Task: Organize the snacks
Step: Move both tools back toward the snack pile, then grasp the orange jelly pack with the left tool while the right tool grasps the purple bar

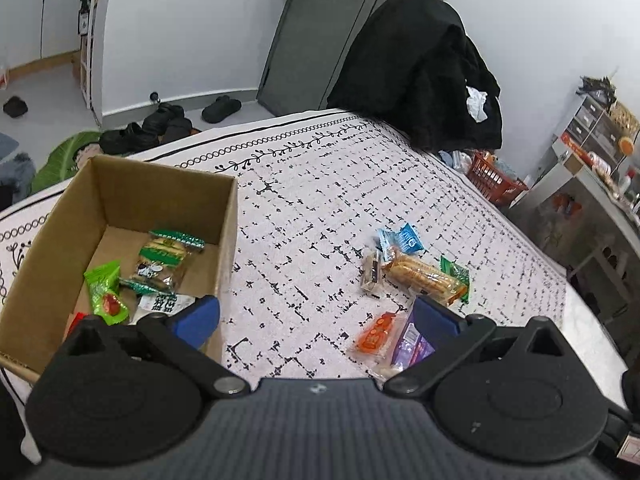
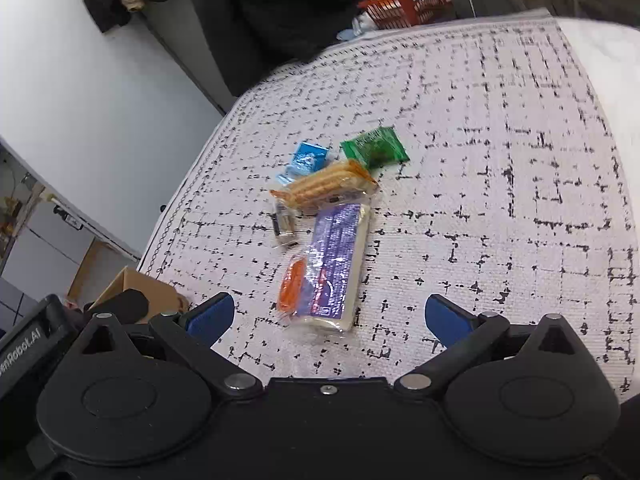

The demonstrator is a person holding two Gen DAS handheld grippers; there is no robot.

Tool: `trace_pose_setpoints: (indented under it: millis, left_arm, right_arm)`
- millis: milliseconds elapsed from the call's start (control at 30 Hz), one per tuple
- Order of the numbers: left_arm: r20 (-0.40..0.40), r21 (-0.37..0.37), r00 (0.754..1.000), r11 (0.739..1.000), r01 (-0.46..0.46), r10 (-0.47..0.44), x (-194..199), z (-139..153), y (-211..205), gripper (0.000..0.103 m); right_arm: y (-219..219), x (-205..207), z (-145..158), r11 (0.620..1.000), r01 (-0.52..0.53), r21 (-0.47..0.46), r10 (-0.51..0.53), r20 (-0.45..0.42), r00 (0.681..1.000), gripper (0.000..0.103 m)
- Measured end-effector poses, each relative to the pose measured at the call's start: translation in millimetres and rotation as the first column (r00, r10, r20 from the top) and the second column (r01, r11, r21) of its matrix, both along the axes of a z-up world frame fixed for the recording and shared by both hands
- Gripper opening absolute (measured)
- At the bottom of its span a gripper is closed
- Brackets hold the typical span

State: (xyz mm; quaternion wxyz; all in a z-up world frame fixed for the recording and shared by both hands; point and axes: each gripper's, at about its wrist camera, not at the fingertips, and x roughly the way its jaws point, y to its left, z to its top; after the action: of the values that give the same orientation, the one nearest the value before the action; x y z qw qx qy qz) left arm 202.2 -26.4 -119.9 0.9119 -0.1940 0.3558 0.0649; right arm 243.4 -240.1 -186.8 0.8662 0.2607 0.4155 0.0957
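Note:
A cardboard box (image 1: 228, 216) stands at the left on the patterned tablecloth (image 1: 304, 216) and holds several snack packets, among them a green cracker pack (image 1: 166, 258) and a bright green candy packet (image 1: 105, 292). Loose snacks lie to its right: a blue packet (image 1: 402, 242), a biscuit pack (image 1: 424, 278), a green packet (image 1: 456, 274), a small clear packet (image 1: 371, 274), an orange packet (image 1: 374, 336) and a purple pack (image 1: 412, 340). My left gripper (image 1: 316, 316) is open between box and snacks. My right gripper (image 2: 326, 316) is open just short of the purple pack (image 2: 334, 264) and orange packet (image 2: 291, 284).
A chair draped with a black coat (image 1: 420, 68) stands at the table's far edge. A red basket (image 1: 494, 180) and shelving (image 1: 588, 148) are to the right. Shoes (image 1: 160, 124) lie on the floor beyond the table. The box corner (image 2: 138, 286) shows in the right wrist view.

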Motion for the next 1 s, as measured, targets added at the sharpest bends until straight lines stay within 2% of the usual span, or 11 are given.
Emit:
trace_pose_setpoints:
  millis: [100,200,300,467,600,667,767,867,1000]
  left_arm:
    - [-0.011,-0.011,0.999,0.999,0.031,-0.031,7.8,-5.3,-7.1,0.099]
    - [-0.008,0.01,0.999,0.999,0.049,-0.049,14.6,-8.1,-16.0,0.094]
    - [-0.028,-0.011,0.998,0.998,0.06,-0.061,23.4,-15.9,-20.3,0.083]
    - [-0.064,0.002,0.995,0.997,0.082,-0.082,37.2,-27.6,-32.1,0.068]
    - [-0.098,-0.008,0.991,0.996,0.09,-0.091,49.0,-39.9,-36.2,0.06]
    - [-0.113,-0.013,0.989,0.996,0.094,-0.094,55.9,-46.0,-38.8,0.058]
    - [-0.139,-0.016,0.984,0.994,0.106,-0.108,65.4,-57.7,-42.7,0.056]
    - [-0.154,-0.021,0.981,0.993,0.12,-0.122,72.2,-67.5,-47.8,0.053]
    - [-0.176,-0.024,0.975,0.991,0.131,-0.133,80.2,-78.2,-52.1,0.052]
  right_arm:
    - [-5.3,9.2,-8.3,0.999,0.018,0.045,-0.017,-0.014,1.0,0.103]
    - [-8.7,20.5,-17.9,0.996,0.015,0.083,-0.012,-0.047,0.999,0.098]
    - [-10.6,29.7,-23.0,0.995,0.009,0.104,-0.004,-0.043,0.999,0.089]
    - [-12.0,44.9,-36.5,0.988,-0.024,0.155,0.037,-0.085,0.996,0.064]
    - [-12.2,54.3,-44.9,0.989,-0.034,0.142,0.049,-0.104,0.993,0.06]
    - [-12.8,59.1,-51.5,0.987,-0.043,0.155,0.064,-0.13,0.989,0.043]
    - [-11.4,60.5,-57.1,0.985,-0.053,0.161,0.076,-0.139,0.987,0.028]
    - [-11.9,59.7,-57.3,0.983,-0.061,0.171,0.083,-0.127,0.988,0.021]
    - [-14.2,57.9,-54.9,0.985,-0.067,0.157,0.085,-0.108,0.991,0.017]
